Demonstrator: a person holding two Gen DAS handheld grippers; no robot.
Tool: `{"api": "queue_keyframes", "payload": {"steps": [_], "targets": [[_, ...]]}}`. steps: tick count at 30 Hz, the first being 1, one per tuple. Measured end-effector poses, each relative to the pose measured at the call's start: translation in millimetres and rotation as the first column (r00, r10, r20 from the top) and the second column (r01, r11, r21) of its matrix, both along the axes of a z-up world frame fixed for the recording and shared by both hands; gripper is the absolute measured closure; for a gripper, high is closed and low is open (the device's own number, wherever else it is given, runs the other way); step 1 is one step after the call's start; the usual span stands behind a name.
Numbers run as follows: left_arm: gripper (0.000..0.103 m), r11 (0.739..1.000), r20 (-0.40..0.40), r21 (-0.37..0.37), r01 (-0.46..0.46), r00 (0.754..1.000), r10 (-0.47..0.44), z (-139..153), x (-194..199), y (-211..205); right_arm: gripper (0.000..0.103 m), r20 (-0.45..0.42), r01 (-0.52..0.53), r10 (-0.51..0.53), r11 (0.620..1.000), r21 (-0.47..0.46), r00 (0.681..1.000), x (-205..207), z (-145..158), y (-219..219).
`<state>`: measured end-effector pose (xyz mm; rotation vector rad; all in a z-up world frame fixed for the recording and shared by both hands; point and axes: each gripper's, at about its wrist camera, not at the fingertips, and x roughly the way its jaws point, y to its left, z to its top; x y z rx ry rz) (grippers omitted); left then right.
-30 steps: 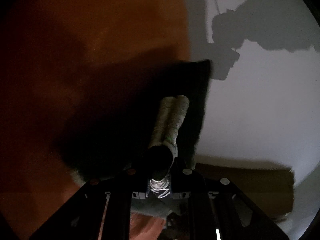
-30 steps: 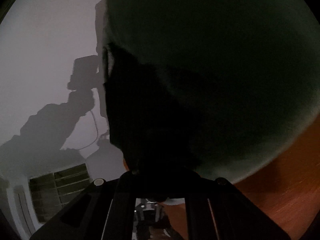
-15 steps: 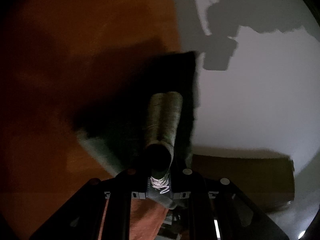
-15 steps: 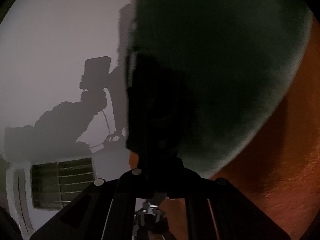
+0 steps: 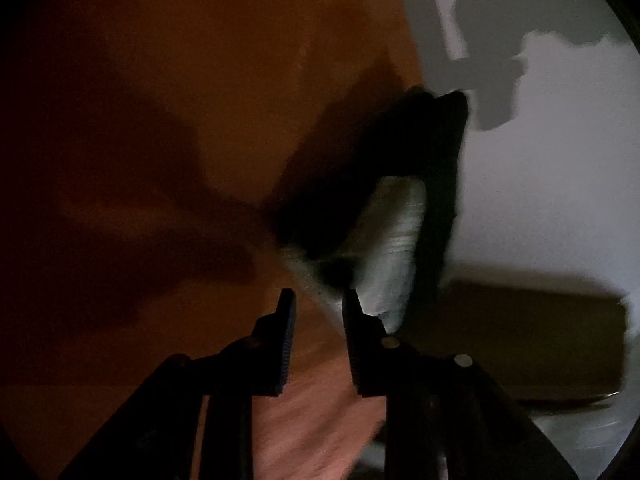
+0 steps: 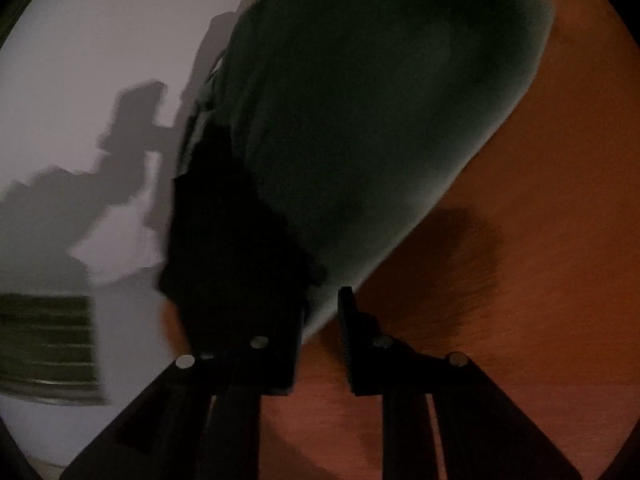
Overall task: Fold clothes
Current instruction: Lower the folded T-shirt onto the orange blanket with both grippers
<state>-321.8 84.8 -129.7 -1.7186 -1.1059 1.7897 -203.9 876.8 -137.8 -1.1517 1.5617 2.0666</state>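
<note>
Reddish-brown wood fills much of both views: the table (image 5: 200,80) under dim light, with a pale wall (image 5: 540,200) behind it.

Seen from the left wrist, the left gripper (image 5: 318,300) has its jaws a narrow way apart and opening. A blurred pale-green edge of the dark garment (image 5: 360,168) runs across just ahead of the gap, but the pads do not press on it. The garment itself is a dark bunched mass lying on the table near its far edge, beside the wall. Something pale and ribbed (image 5: 394,240) shows against the dark cloth just beyond the right finger; it is too blurred to name. A shadow of a gripper falls on the wall above.

Seen from the right wrist, the right gripper (image 6: 322,308) likewise has its jaws narrowly parted and opening. The dark green garment (image 6: 380,120) spreads large across the table (image 6: 540,280) ahead, and its lower edge reaches down into the gap, without being pinched there. A black fold hangs over the left finger. A slatted vent (image 6: 44,340) sits low on the wall (image 6: 100,40) at left.
</note>
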Motion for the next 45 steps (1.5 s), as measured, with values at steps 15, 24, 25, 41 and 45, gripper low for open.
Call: {"api": "queue_keyframes", "payload": {"steps": [15,24,25,41,45], "targets": [[0.051,0.845,-0.254,-0.456,0.281,0.868,-0.426,72,-111,202,0.086,0.242,-0.553,0.497,0.733,0.396,0.833,-162,36,-94],[0.046,0.694,-0.183,-0.69,0.206,0.878,-0.442,65,-141,214,0.103,0.325,-0.507,0.398,0.764,0.401,0.858,-138,30,-53],[0.046,0.686,-0.184,-0.696,0.213,0.87,-0.457,72,-139,220,0.101,0.337,-0.522,0.406,0.742,0.421,0.85,-140,37,-61],[0.043,0.671,-0.184,-0.717,0.188,0.878,-0.442,47,-278,337,0.103,0.303,-0.504,0.403,0.698,0.509,0.863,-308,27,-56],[0.044,0.684,-0.223,-0.716,0.136,0.884,-0.41,67,-281,329,0.102,0.217,-0.447,0.393,0.741,0.501,0.894,-279,53,-56]]}}
